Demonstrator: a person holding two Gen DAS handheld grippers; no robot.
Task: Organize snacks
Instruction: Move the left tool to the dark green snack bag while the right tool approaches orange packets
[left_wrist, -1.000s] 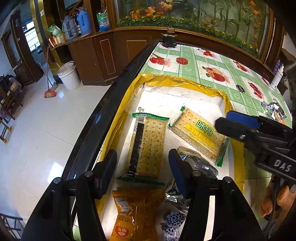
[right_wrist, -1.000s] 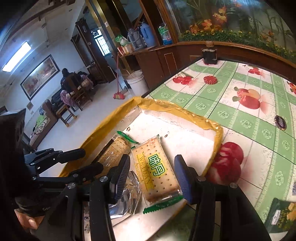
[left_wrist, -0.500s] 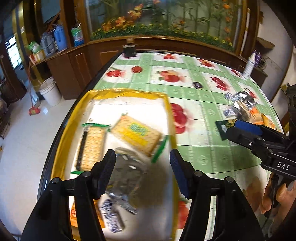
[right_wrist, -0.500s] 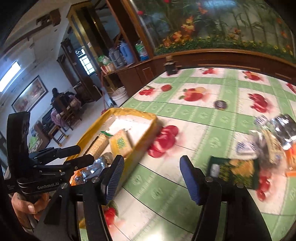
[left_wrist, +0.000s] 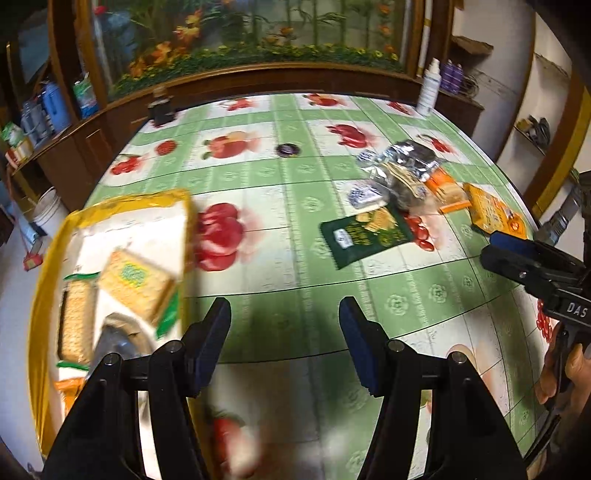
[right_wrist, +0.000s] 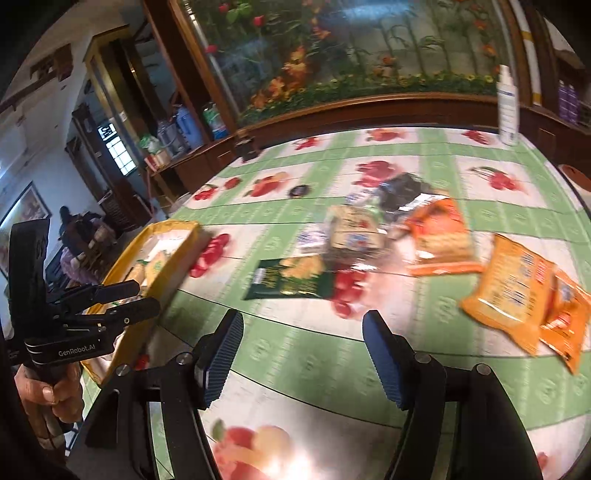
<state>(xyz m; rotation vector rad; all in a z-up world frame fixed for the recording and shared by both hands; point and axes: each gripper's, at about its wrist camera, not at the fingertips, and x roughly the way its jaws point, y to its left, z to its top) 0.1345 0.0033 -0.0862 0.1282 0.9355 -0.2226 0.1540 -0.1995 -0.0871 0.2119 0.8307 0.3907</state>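
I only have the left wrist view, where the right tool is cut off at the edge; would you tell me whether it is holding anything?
Observer: No. In the right wrist view the right tool is open, with only tablecloth between its fingers.
Operator: Thank you. Is the orange packet at the far right lying alone?
Observer: No. That orange packet overlaps a second orange packet beside it.
Operator: What lies ahead of the right tool?
Observer: The dark green packet lies ahead of the gap, nearer the left finger's side.
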